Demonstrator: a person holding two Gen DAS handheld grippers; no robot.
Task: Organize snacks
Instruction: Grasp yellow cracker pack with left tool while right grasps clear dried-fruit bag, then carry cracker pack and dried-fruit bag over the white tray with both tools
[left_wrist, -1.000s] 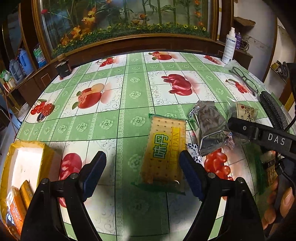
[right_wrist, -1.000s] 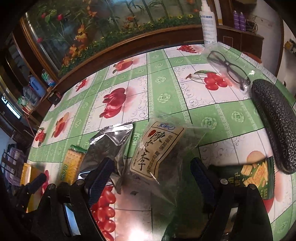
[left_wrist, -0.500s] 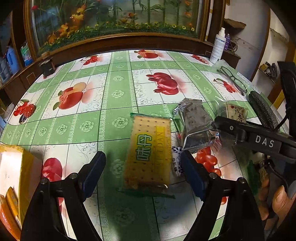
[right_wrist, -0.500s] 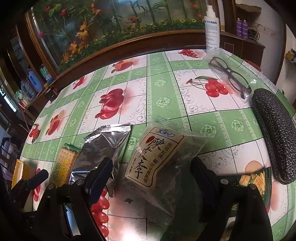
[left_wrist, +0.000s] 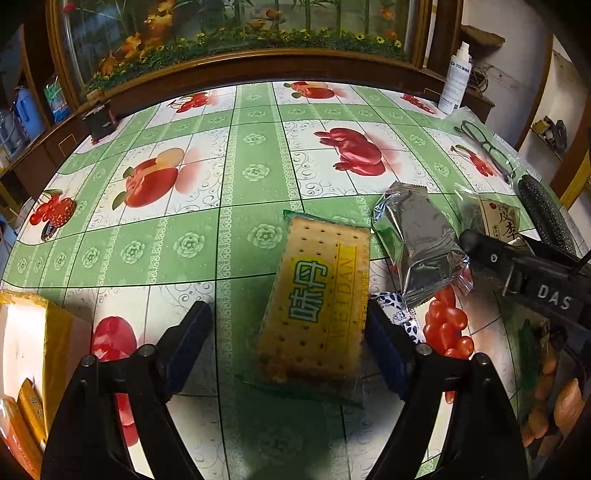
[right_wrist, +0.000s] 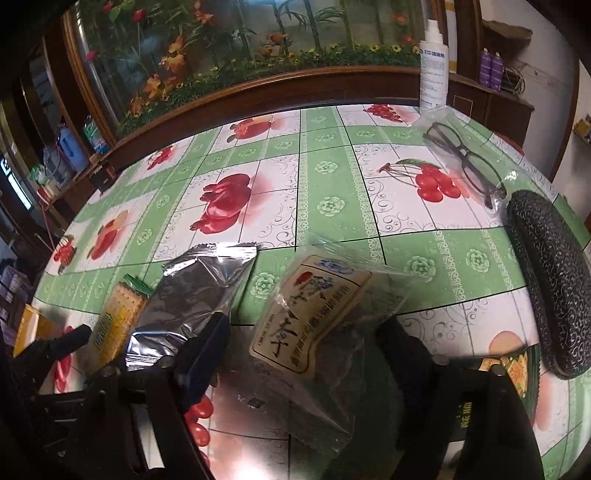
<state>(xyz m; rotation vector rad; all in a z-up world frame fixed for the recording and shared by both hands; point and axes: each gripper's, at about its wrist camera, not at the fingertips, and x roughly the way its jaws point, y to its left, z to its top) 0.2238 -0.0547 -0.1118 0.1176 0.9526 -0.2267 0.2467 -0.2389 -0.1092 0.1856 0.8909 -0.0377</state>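
Observation:
A yellow-green cracker pack (left_wrist: 317, 299) lies on the fruit-print tablecloth, its near half between the open jaws of my left gripper (left_wrist: 284, 336); its right edge is at the right finger. A silver foil pack (left_wrist: 421, 247) lies just right of it. My right gripper (right_wrist: 306, 343) is open around a clear bag of dark plums with a beige label (right_wrist: 317, 310). The foil pack (right_wrist: 192, 295) and the cracker pack (right_wrist: 114, 321) lie to its left. A small green cracker pack (right_wrist: 513, 369) lies at the right.
A yellow box (left_wrist: 33, 354) with snacks stands at the table's left near edge. Glasses (right_wrist: 465, 162) in a clear sleeve, a black glasses case (right_wrist: 550, 277) and a white spray bottle (right_wrist: 432, 62) are at the right. A dark small object (left_wrist: 99, 122) sits at the far left.
My left gripper has moved forward and to the right, so the cracker pack now lies deeper between its jaws. My right gripper has edged closer over the plum bag.

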